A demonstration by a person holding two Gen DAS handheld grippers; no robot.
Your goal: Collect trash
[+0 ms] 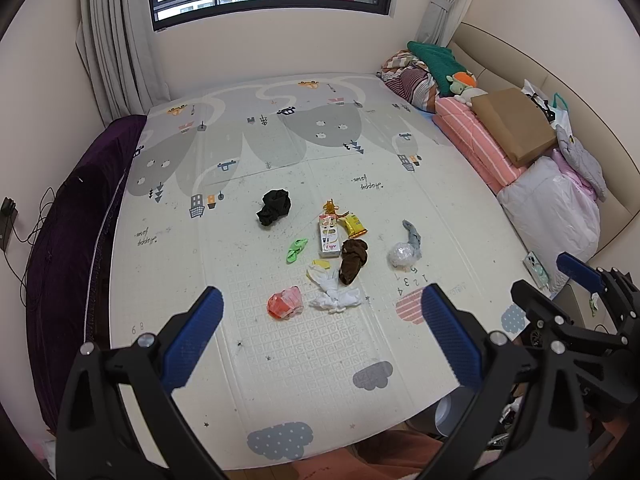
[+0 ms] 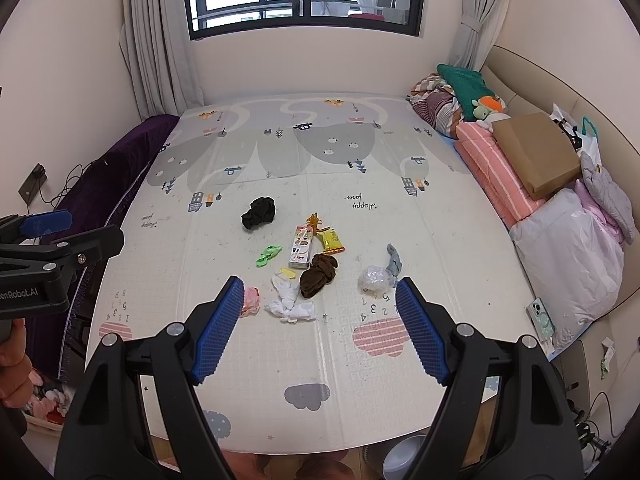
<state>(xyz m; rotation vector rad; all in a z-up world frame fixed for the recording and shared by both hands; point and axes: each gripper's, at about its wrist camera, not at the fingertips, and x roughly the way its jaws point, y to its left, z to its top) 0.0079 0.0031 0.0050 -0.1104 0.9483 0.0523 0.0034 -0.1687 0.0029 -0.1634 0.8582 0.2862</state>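
Note:
Trash lies scattered mid-mat: a black crumpled cloth [image 1: 273,207], a green wrapper [image 1: 296,249], a white carton [image 1: 329,237], a yellow packet [image 1: 355,225], a brown crumpled piece [image 1: 353,260], white tissue [image 1: 335,294], a red-pink wrapper [image 1: 285,301] and a clear plastic ball [image 1: 403,256]. The same pile shows in the right wrist view, with the carton [image 2: 301,249], tissue [image 2: 291,299] and brown piece [image 2: 318,275]. My left gripper [image 1: 322,304] hangs open above the near side of the pile. My right gripper [image 2: 320,300] is open too, holding nothing.
The patterned play mat [image 1: 280,360] covers a bed. Folded bedding [image 1: 472,140], a brown box [image 1: 516,124] and bagged quilts [image 1: 556,208] line the right side. A phone [image 2: 541,316] lies at the mat's right edge. A grey bin [image 2: 404,460] stands below the front edge. A person's hand [image 2: 16,364] holds the left gripper.

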